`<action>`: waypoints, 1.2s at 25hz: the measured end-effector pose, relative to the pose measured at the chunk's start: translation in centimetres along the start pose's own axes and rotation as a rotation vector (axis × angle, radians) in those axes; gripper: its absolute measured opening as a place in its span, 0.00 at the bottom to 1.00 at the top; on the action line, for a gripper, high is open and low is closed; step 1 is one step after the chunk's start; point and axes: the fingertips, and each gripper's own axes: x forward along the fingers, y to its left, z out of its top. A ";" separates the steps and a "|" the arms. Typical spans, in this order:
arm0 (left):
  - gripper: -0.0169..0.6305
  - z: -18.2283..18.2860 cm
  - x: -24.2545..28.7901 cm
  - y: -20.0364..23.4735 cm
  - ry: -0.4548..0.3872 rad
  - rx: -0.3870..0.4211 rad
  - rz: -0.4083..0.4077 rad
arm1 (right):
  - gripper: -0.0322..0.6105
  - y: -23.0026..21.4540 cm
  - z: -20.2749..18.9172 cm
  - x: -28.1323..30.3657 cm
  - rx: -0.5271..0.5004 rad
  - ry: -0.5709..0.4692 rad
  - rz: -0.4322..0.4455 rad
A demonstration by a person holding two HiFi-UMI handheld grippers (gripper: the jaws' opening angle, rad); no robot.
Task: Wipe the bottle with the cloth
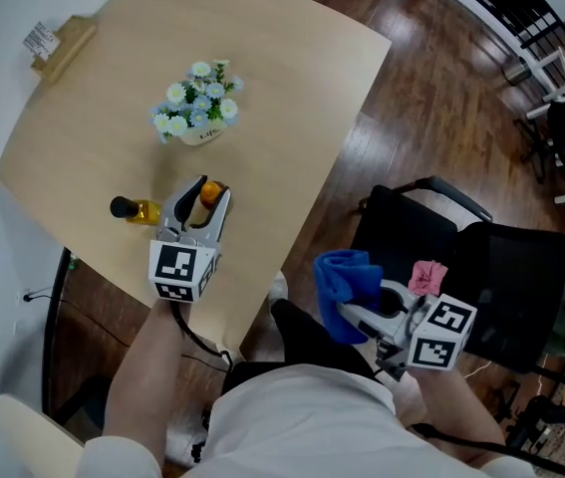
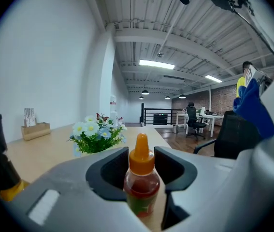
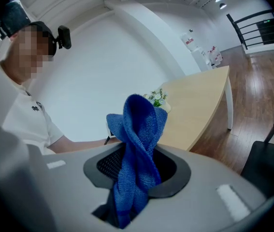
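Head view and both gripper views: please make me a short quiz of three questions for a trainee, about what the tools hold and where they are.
1. True or false: the right tool is shut on a red sponge.
2. What stands between the jaws of the left tool? A: a cup. B: a bottle with an orange cap. C: nothing.
3. In a few words: is the right tool over the table?

Key: 1 false, it grips a blue cloth. 2 B. 3 No, it is off the table's edge, above a black chair.
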 end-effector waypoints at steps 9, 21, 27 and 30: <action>0.41 5.1 -5.9 -1.6 -0.077 0.072 -0.032 | 0.26 4.4 1.1 0.7 -0.114 -0.048 0.022; 0.41 5.1 -32.1 -6.8 -0.069 0.003 -0.110 | 0.26 16.9 -6.6 -2.6 -0.265 -0.186 -0.035; 0.41 1.7 -40.1 -8.9 -0.020 -0.056 -0.111 | 0.26 21.6 -12.0 -4.1 -0.260 -0.181 -0.066; 0.41 1.3 -42.0 -9.7 -0.029 -0.060 -0.102 | 0.26 22.9 -12.8 -4.3 -0.293 -0.191 -0.053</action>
